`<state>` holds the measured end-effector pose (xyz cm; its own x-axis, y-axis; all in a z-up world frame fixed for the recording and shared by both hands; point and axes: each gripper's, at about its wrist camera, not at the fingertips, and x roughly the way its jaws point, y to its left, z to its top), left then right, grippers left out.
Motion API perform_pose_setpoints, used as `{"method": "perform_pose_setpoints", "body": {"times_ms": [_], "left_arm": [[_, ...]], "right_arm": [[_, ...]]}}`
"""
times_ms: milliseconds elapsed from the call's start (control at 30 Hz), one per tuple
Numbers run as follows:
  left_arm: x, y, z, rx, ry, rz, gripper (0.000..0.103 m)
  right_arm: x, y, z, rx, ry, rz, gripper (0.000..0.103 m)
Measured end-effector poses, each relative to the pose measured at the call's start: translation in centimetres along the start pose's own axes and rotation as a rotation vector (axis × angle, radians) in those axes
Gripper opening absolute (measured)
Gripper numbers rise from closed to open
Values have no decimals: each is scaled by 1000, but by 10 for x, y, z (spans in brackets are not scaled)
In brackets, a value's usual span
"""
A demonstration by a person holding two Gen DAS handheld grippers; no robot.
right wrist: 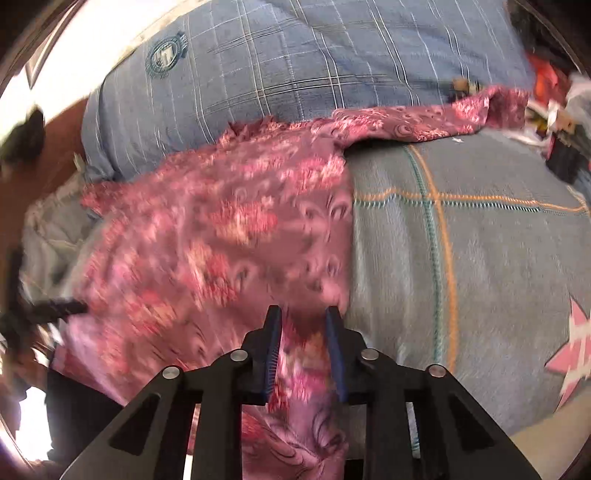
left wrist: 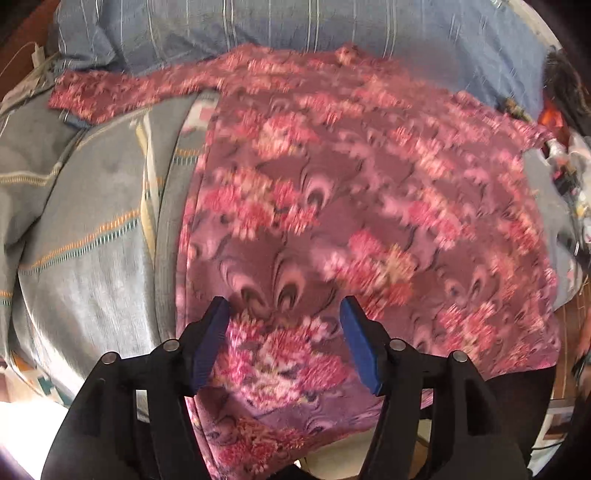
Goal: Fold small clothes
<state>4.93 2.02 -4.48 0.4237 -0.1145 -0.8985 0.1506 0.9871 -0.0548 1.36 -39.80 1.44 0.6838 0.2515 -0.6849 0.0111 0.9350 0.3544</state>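
- Pink floral-print fabric garment (left wrist: 332,192) lies spread flat on grey stitched bedspread (left wrist: 92,258), below a blue checked pillow (right wrist: 295,66).
- Left gripper (left wrist: 284,314): jaws wide apart, gripping nothing.
- Right gripper (right wrist: 303,317): jaws narrowly parted, garment's edge between, grip unclear.

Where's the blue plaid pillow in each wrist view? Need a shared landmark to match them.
Left wrist view: blue plaid pillow runs along the top edge, behind the pink floral garment.
Right wrist view: blue plaid pillow fills the top centre, a round crest at its upper left.
Shared landmark: the garment's top edge overlaps the pillow's lower edge in both; the grey bedcover with orange-teal stitch lines lies beside it.
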Motion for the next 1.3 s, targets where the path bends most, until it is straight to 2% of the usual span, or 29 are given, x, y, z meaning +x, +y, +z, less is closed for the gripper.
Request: {"method": "perform_pose_setpoints", "body": {"times_ms": [33,100,200,267,333,467,533,633,667,733,767,800,933,1000,1033,1133,1300], "left_arm": [[-3,1,5,-8,-13,-22,62],[-5,1,21,-40,-28,-77,62],[0,-3,47,-90,-35,-161,62],[7,-9,66,-99,-34,-199,62],[18,-20,86,-90,-31,-218,62],[40,-40,119,-69,-22,-244,62],[49,-48,136,-65,-14,-264,62],[61,-55,159,-64,-21,-301,62],[65,-56,166,-63,-28,-312,62],[70,-56,176,-63,-38,-318,62],[73,-55,181,-65,-44,-321,62],[76,-53,185,-70,-50,-326,62],[87,-38,192,-137,-72,-363,62],[95,-29,191,-174,-58,-381,62],[100,-27,191,-179,-41,-390,62],[99,-26,192,-167,-58,-393,62],[101,-19,194,-182,-37,-430,62]], "right_arm": [[-12,-17,18,62,-54,3,27],[-31,-64,61,216,-139,-61,42],[-42,-118,112,355,-228,-153,45],[-41,-151,146,450,-256,-198,48],[-35,-182,181,528,-273,-197,54],[5,-204,225,623,-269,-284,65],[28,-210,234,638,-242,-344,64],[62,-221,247,632,-166,-482,65],[67,-224,247,633,-171,-491,63],[71,-228,246,615,-198,-472,48],[72,-229,245,604,-197,-458,14],[73,-230,244,597,-184,-451,9],[49,-212,248,508,-279,-467,9],[36,-195,252,444,-303,-461,9],[33,-184,254,408,-307,-453,9],[29,-141,254,306,-293,-407,9],[58,-64,250,202,-249,-291,9]]}}
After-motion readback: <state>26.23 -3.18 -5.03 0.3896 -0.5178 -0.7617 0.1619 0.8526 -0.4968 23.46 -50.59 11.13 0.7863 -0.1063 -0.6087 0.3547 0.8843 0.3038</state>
